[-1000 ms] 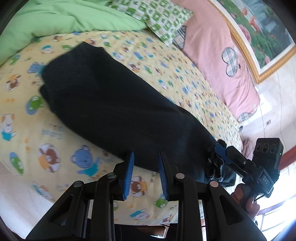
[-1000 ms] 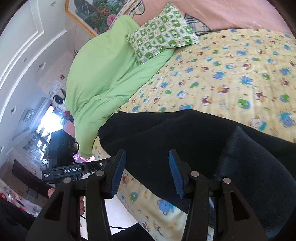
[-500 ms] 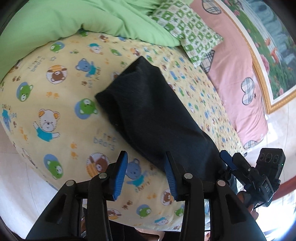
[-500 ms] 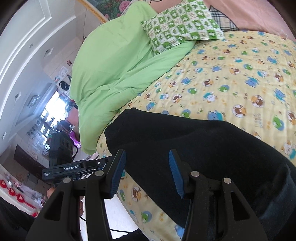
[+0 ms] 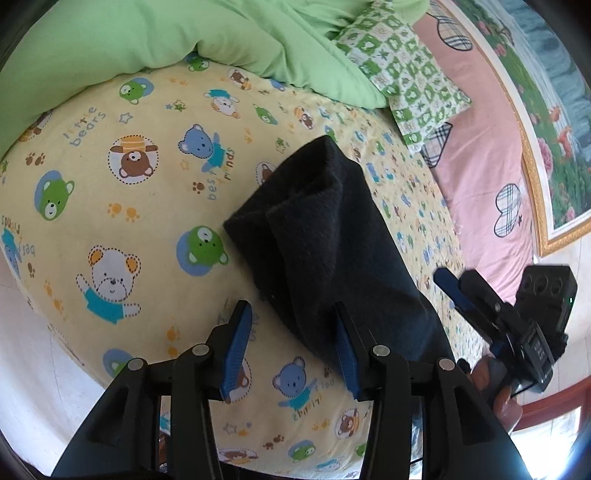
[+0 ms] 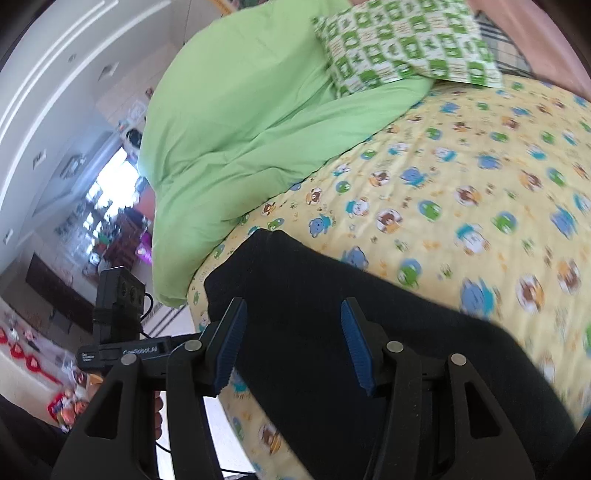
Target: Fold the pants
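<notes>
Dark navy pants (image 5: pixel 332 251) lie lengthwise on the yellow bear-print bed sheet (image 5: pixel 122 177), legs together, the leg ends nearest the green duvet. My left gripper (image 5: pixel 293 343) is open and empty, hovering over the near edge of the leg part. My right gripper (image 6: pixel 293 339) is open and empty above the pants (image 6: pixel 332 325), further along them. The right gripper also shows in the left wrist view (image 5: pixel 458 291) at the right, its jaws not clear there. The left gripper body shows in the right wrist view (image 6: pixel 122 354) at lower left.
A green duvet (image 5: pixel 147 33) is bunched at the head end. A green-checked pillow (image 5: pixel 410 77) and a pink pillow (image 5: pixel 487 155) lie beyond. The bed edge (image 5: pixel 44 332) drops to the floor at the near side. A framed picture (image 5: pixel 554 110) hangs on the wall.
Both grippers have shifted toward the leg end of the pants. The left gripper's jaws stand wider apart than a second ago. The pants lie as before.
</notes>
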`<action>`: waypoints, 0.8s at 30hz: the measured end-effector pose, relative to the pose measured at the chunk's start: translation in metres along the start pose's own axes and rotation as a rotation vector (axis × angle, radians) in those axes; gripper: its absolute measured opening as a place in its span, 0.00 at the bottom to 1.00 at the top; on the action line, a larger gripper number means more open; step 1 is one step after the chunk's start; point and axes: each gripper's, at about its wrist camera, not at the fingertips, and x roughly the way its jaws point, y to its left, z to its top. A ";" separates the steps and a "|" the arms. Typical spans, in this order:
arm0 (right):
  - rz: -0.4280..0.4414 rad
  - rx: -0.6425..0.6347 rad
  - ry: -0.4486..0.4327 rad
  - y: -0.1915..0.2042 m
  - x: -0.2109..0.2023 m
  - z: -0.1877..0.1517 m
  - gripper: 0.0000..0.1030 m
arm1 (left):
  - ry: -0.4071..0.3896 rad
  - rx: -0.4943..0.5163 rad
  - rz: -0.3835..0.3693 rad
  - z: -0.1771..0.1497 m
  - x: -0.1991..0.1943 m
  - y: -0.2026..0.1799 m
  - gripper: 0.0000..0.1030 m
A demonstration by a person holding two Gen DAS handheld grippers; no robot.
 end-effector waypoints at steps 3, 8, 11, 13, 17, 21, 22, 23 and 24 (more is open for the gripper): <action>0.001 -0.046 0.039 0.002 0.020 0.014 0.53 | 0.001 -0.018 -0.008 0.004 0.003 0.002 0.44; 0.024 -0.152 0.123 0.010 0.057 0.036 0.53 | -0.002 -0.037 -0.016 0.010 0.005 0.004 0.44; 0.025 -0.215 0.178 0.014 0.077 0.045 0.53 | -0.004 -0.040 -0.021 0.011 0.007 0.006 0.44; 0.016 -0.263 0.222 0.016 0.094 0.051 0.53 | -0.010 -0.035 -0.017 0.012 0.009 0.005 0.44; 0.003 -0.294 0.291 0.014 0.120 0.058 0.53 | -0.027 -0.016 0.004 0.014 0.011 0.000 0.41; 0.049 -0.286 0.315 0.013 0.135 0.056 0.36 | -0.049 0.019 0.040 0.017 0.015 -0.005 0.26; 0.045 -0.284 0.308 0.013 0.134 0.055 0.32 | -0.053 0.025 0.043 0.018 0.016 -0.007 0.25; 0.040 -0.280 0.294 0.014 0.132 0.054 0.30 | -0.054 0.027 0.042 0.018 0.015 -0.008 0.22; 0.041 -0.271 0.282 0.014 0.128 0.053 0.27 | -0.058 0.033 0.037 0.018 0.014 -0.011 0.21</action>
